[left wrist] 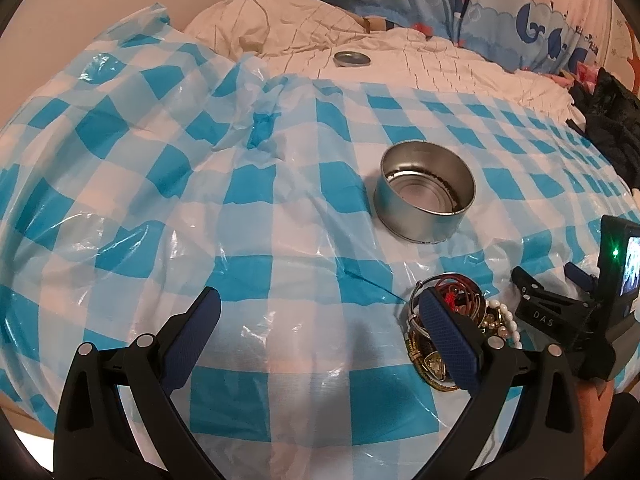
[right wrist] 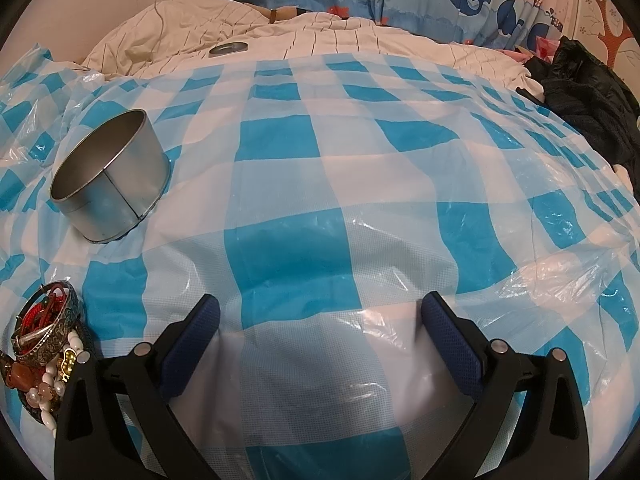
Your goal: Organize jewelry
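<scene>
The jewelry pile (left wrist: 460, 320) lies heaped on the blue-checked plastic sheet (left wrist: 280, 200) spread over the bed, with no clear long axis. It is a tangle of a metal bangle, red cord, white beads and a gold-toned piece. From my right wrist view the same pile (right wrist: 44, 344) sits low at the left edge, a carved bangle resting on top of it.

My left tongs (left wrist: 320, 320) are spread wide apart and empty, held low over the sheet. The right-hand finger (left wrist: 448, 340) overlaps the pile in view, and I cannot tell whether it touches it. My right tongs (right wrist: 320, 320) are likewise wide apart, holding nothing, over bare sheet just right of the pile.

The round metal tin (left wrist: 426, 196) stands upright, mouth up, beyond the pile and apart from it. Its inside shows only bare metal with dark specks round the bottom edge. A round metal lid (left wrist: 352, 58) lies flat on the striped quilt (left wrist: 440, 56) further back.
</scene>
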